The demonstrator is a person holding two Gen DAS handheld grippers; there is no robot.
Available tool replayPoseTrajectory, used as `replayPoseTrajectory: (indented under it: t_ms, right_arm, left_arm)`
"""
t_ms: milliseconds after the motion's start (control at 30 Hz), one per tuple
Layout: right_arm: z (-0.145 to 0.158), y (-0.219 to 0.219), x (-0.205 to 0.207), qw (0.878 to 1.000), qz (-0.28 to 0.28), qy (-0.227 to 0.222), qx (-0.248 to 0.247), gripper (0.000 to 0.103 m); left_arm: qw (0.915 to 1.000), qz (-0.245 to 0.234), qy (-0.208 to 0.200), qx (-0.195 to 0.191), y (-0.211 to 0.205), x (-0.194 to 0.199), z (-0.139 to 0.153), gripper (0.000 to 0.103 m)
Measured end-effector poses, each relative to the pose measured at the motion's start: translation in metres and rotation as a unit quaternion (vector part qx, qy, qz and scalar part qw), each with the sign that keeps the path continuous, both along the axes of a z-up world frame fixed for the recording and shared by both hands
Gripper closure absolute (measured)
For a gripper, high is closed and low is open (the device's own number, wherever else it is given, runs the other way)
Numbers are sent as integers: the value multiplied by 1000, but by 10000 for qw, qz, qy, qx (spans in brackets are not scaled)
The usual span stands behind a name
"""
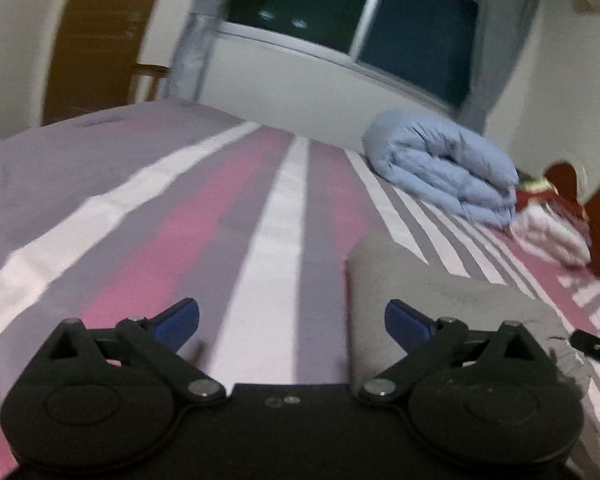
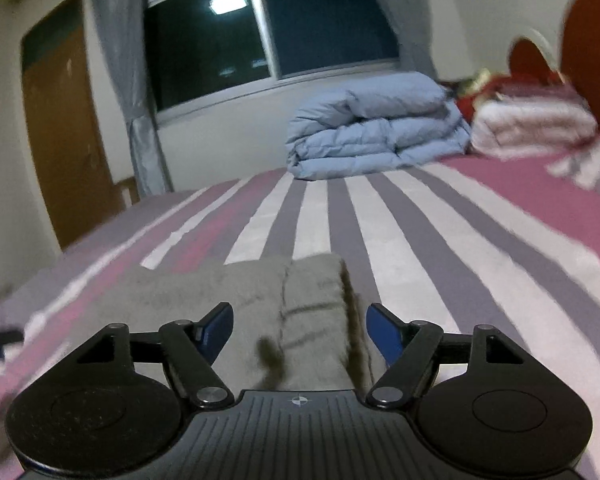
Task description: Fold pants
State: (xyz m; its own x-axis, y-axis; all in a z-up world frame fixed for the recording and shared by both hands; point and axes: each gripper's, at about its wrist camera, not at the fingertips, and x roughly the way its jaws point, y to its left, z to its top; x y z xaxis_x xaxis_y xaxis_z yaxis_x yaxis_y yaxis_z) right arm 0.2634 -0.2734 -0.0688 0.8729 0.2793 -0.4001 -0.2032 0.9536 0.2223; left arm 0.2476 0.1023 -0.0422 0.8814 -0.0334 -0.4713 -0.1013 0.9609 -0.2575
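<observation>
Striped bedsheet (image 2: 440, 240) in pink, grey and white covers the bed on which the work takes place; behind it stand a dark window (image 2: 260, 28) flanked by grey curtains (image 2: 128, 72) and a brown door (image 2: 60, 128). At the far edge of the bed lies a folded light-blue duvet (image 2: 376, 128), with a folded pale pink blanket (image 2: 532, 124) just beside it against a red headboard (image 2: 588, 48). Grey pants (image 2: 236, 300) lie folded into a compact stack on the sheet, close in front of both tools. Left gripper (image 1: 292, 322): jaws spread apart and holding nothing, its right blue pad over the left edge of the pants (image 1: 440, 308), its left pad over bare sheet. Right gripper (image 2: 300, 330): jaws likewise spread apart and holding nothing, straddling the right-hand part of the stack (whether the pads touch the cloth cannot be told, as both views are blurred)
</observation>
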Motion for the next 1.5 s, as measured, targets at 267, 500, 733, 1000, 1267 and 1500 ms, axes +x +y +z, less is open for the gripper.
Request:
replayPoseTrajectory:
  t_ms: [267, 500, 733, 1000, 1267, 1500]
  right_arm:
    - [-42, 11, 43, 9939, 193, 747, -792, 29]
    - [-43, -15, 23, 9973, -77, 672, -283, 24]
    - [-27, -45, -5, 9945, -105, 632, 825, 24]
    - [-15, -71, -7, 9895, -148, 817, 1184, 19]
    - [-16, -83, 7, 9801, 180, 1027, 1692, 13]
    - [-37, -97, 46, 9573, 297, 1707, 2315, 12]
  left_arm:
    - [9965, -414, 645, 345, -20, 43, -40, 6]
    - [9934, -252, 775, 812, 2, 21, -26, 15]
    - [9939, -405, 529, 880, -2, -6, -3, 9]
    - [9940, -626, 405, 800, -18, -8, -5, 6]
    - [9916, -1149, 600, -59, -11, 16, -18, 6]
    - [9721, -1627, 1055, -1323, 12, 53, -42, 21]
